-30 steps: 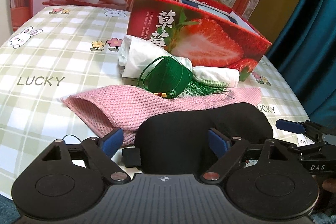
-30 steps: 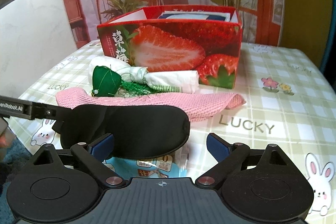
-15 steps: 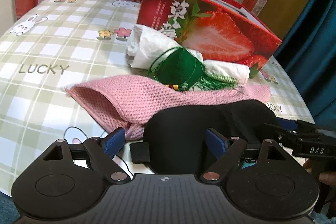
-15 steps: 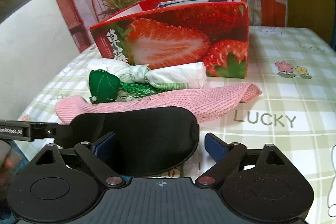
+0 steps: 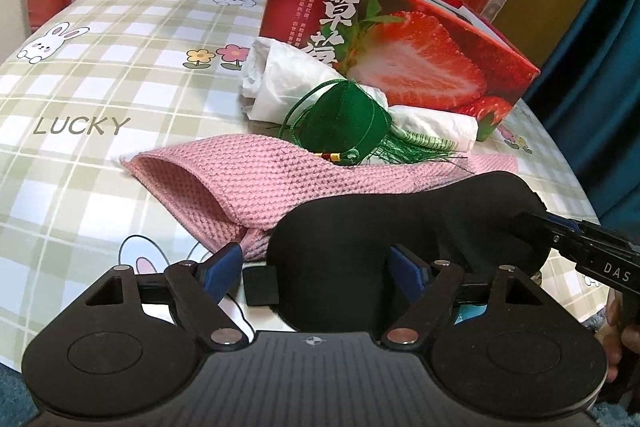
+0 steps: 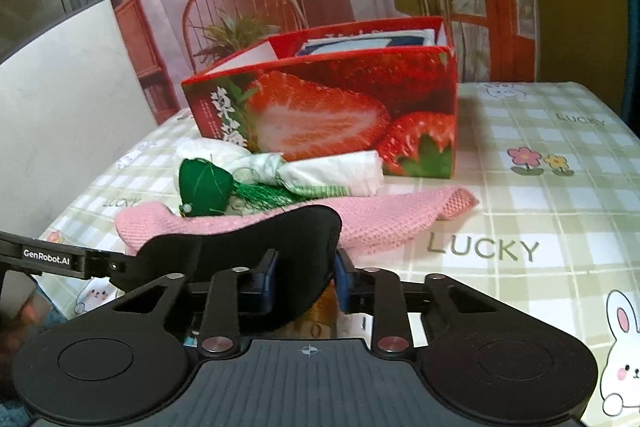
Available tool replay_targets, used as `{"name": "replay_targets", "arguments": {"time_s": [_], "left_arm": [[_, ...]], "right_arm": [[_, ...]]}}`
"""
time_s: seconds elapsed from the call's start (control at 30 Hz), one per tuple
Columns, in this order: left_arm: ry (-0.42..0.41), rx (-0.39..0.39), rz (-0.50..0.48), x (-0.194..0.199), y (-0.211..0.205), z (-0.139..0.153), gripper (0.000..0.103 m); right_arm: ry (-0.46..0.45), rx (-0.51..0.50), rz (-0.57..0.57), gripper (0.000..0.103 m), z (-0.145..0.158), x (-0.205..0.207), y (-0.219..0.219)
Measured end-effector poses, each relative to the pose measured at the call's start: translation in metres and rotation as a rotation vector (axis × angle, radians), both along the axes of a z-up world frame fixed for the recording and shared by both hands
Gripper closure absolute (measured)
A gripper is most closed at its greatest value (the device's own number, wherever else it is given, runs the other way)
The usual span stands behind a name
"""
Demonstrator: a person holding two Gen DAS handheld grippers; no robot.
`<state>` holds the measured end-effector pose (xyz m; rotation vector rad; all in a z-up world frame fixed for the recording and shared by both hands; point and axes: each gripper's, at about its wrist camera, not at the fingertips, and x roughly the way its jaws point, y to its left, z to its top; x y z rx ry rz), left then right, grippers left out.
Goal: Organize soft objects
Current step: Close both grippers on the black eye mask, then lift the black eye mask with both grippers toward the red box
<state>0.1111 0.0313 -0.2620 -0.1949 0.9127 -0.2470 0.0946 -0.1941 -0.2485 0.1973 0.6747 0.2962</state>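
The checked tablecloth (image 6: 560,187) with its bunnies and LUCKY prints fills most of both views; the red strawberry box (image 6: 328,107) sits upper centre, open on top with stuff already inside; right in front of it there's a white plastic bag (image 5: 288,79) bundle, and just below that the pink knit cloth (image 5: 248,179) lies flat across the middle of the frame. The black eye mask (image 5: 400,227) sits lower centre, overlapping the near edge of the pink cloth; the little green tassel pouch (image 5: 344,123) rests on the cloth's far edge against the bag. Right gripper (image 6: 306,277) comes in low and level, fingers closed in on the mask's right end, pinching it; left gripper (image 5: 316,267) is level too, fingers spread wide, the mask's left end between them but not squeezed.
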Motion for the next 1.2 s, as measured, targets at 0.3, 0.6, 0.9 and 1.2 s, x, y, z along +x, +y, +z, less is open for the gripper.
{"name": "replay_targets", "arguments": {"time_s": [0.3, 0.6, 0.9, 1.2], "left_arm": [[0.028, 0.007, 0.034, 0.003, 0.005, -0.005, 0.018], [0.023, -0.060, -0.064, 0.001, -0.007, -0.008, 0.019], [-0.032, -0.058, -0.036, -0.004, -0.002, 0.000, 0.040], [-0.144, -0.060, -0.014, -0.013, 0.005, 0.021, 0.059]], "right_arm": [[0.013, -0.019, -0.009, 0.080, -0.004, -0.001, 0.002], [0.019, -0.011, -0.011, 0.080, -0.005, 0.000, 0.001], [0.015, -0.007, -0.013, 0.080, -0.005, 0.000, 0.001], [-0.017, -0.002, -0.006, 0.081, 0.000, -0.006, 0.002]]}}
